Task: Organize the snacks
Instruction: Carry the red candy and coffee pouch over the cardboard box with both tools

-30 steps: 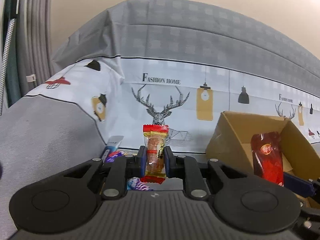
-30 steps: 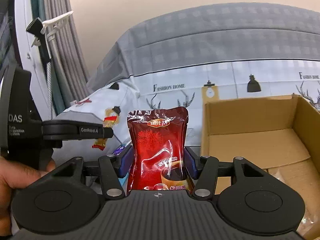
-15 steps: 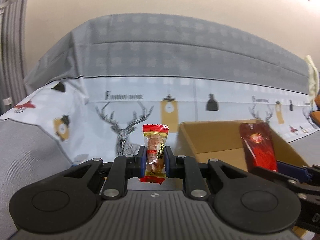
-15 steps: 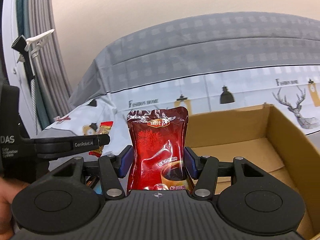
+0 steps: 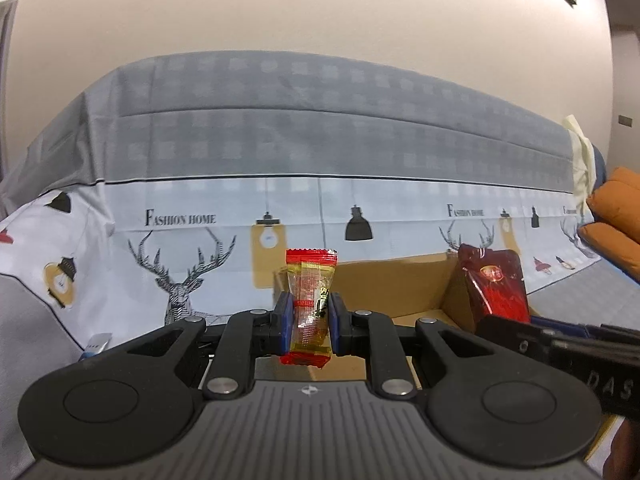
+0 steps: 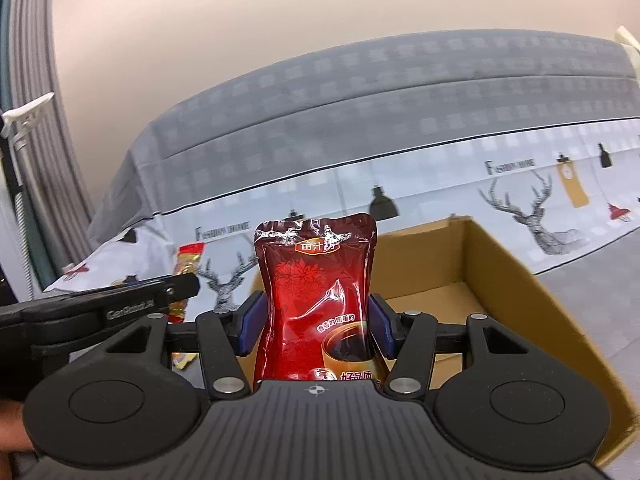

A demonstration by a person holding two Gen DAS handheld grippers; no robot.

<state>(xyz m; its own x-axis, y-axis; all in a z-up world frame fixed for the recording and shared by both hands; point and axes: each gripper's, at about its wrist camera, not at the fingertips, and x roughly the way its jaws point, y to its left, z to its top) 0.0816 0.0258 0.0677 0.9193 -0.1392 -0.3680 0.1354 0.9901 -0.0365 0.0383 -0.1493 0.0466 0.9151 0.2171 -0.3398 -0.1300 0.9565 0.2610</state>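
My left gripper is shut on a small red and yellow candy packet, held upright in front of the open cardboard box. My right gripper is shut on a dark red drink pouch, held upright over the near left part of the cardboard box. In the left wrist view the pouch shows at the right, above the box. In the right wrist view the candy packet shows at the left, beside the box's left edge.
A sofa under a grey and white deer-print cover fills the background. A small white and blue packet lies at the lower left. Orange cushions sit at the far right. A curtain hangs at the left.
Both grippers have swung to the right toward the box, each keeping its snack. The box now sits straight ahead of the left gripper and under the right one.
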